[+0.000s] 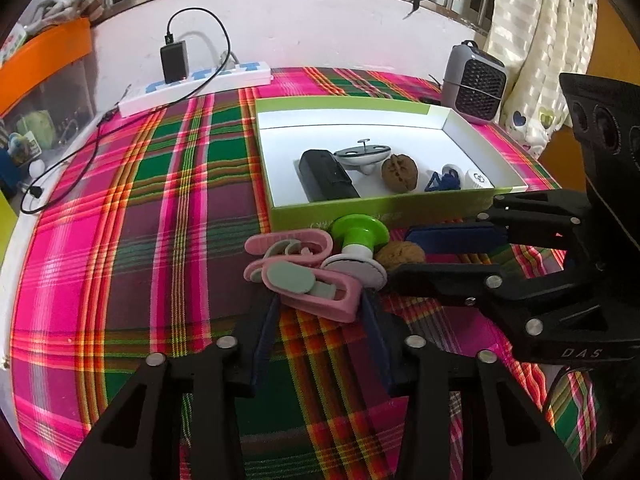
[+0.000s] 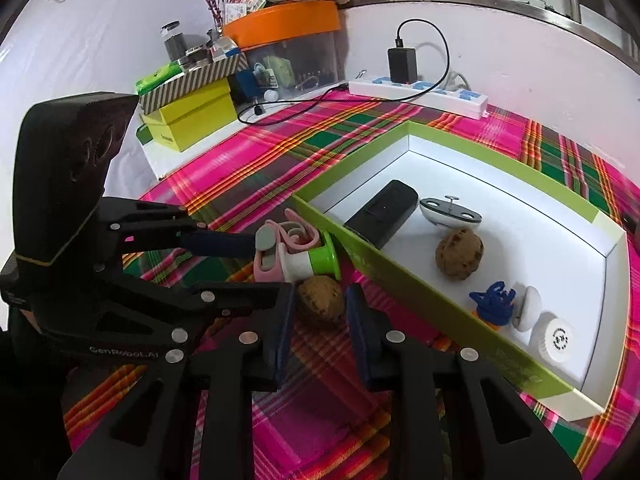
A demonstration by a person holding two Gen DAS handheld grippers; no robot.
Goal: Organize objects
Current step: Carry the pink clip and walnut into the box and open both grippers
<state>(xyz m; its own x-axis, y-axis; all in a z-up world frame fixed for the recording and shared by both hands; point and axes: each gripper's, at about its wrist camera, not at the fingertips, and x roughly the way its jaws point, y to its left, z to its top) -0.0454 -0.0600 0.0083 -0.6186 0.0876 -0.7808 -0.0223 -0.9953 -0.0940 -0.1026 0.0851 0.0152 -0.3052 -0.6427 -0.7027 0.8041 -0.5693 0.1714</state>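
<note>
Left wrist view: we look down our two dark fingers at a tabletop [image 1: 132, 240] covered in a pink and green plaid cloth. Our landmark is a shallow green box [image 1: 360, 208] with a white inside. Against the box's near wall lies a small heap: a pink clip [image 1: 304, 276] with grey pads, a green and white stopper [image 1: 358, 240] on its side, and a loose walnut [image 1: 400, 254]. Our left hand-held gripper [image 1: 320, 312] is half closed, its blue-padded fingers on either side of the pink clip's near end; we cannot tell whether the pads press it. Inside the box we see a black case [image 1: 326, 180], a grey and white dish-shaped piece [image 1: 362, 154], a second walnut [image 1: 399, 172], a blue tangle of cord [image 1: 442, 180] and a white round cap [image 1: 478, 179].

In the right wrist view, our right hand-held gripper [image 2: 318, 312] is narrow, its fingers on either side of the loose walnut [image 2: 320, 300] just outside the box's long wall [image 2: 400, 276]; whether the pads touch the shell is unclear. Beyond the box's far side, a white power strip [image 2: 420, 94] with a black charger sits by the wall.
</note>
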